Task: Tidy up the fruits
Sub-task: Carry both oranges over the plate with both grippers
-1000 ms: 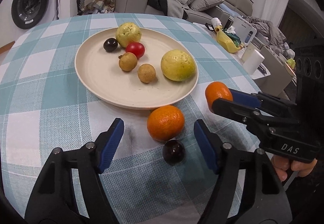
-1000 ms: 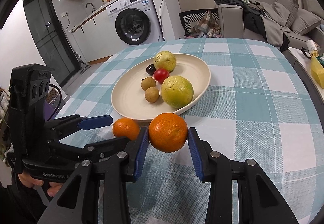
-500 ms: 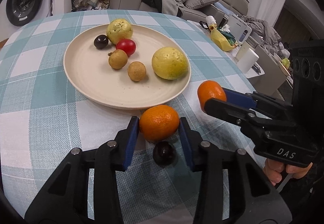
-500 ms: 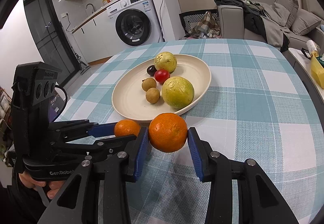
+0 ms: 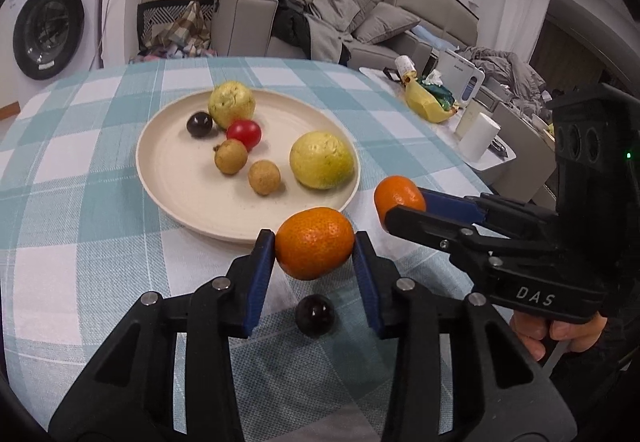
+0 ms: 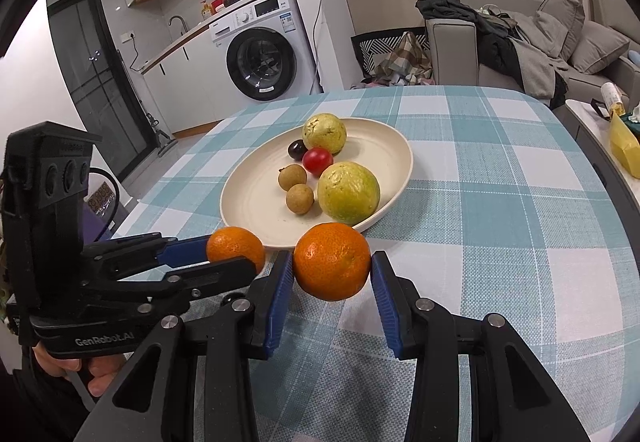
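Now our left gripper [image 5: 314,256] has just closed on its mandarin [image 5: 314,243] at the plate's [image 5: 172,178] near edge, matching the right gripper [image 6: 331,274] pinching another mandarin [image 6: 332,261]; both fruits can go onto the plate.

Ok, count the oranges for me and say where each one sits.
2. One orange is clamped in the left gripper, just off the plate's near rim. The other orange is clamped in the right gripper beside it. None looks hidden.
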The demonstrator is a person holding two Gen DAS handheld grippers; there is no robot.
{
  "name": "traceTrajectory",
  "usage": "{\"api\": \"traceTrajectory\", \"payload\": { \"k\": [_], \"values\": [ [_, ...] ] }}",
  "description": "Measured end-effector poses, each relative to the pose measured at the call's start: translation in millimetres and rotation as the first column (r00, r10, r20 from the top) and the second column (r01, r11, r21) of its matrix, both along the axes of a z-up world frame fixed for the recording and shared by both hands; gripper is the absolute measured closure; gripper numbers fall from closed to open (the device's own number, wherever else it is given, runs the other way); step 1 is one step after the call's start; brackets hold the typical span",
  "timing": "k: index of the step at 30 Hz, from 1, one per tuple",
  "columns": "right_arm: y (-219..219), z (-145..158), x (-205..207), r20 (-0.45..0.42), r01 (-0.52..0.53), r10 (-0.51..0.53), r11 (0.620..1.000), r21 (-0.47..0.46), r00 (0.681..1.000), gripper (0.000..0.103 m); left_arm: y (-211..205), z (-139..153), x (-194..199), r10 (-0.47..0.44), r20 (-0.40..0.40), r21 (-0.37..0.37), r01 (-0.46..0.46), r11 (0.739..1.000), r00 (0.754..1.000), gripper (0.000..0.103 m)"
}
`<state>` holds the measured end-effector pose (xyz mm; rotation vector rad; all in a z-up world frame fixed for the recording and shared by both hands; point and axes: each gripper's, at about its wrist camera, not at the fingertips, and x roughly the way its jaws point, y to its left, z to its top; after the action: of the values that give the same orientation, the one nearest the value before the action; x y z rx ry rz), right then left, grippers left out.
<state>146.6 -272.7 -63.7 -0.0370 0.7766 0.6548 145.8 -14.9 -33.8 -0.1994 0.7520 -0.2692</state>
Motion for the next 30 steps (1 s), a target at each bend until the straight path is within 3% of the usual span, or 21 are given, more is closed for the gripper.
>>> {"api": "traceTrajectory", "payload": {
  "k": [11, 30],
  "values": [
    [3, 9, -1, 0.050, 0.007, -0.008, 1.000, 0.015, 0.999, 0.062, 2, 17, -8, 0.051, 0.078, 0.103, -0.059, 0.993, 0.996, 0.066],
    [19, 21, 10, 0.068, 0.037, -0.041, 0.997, 0.066, 0.997, 0.062, 28, 33, 2, 0.115, 0.122, 0.124, -0.130, 0.984, 0.986, 0.066]
  ]
}}
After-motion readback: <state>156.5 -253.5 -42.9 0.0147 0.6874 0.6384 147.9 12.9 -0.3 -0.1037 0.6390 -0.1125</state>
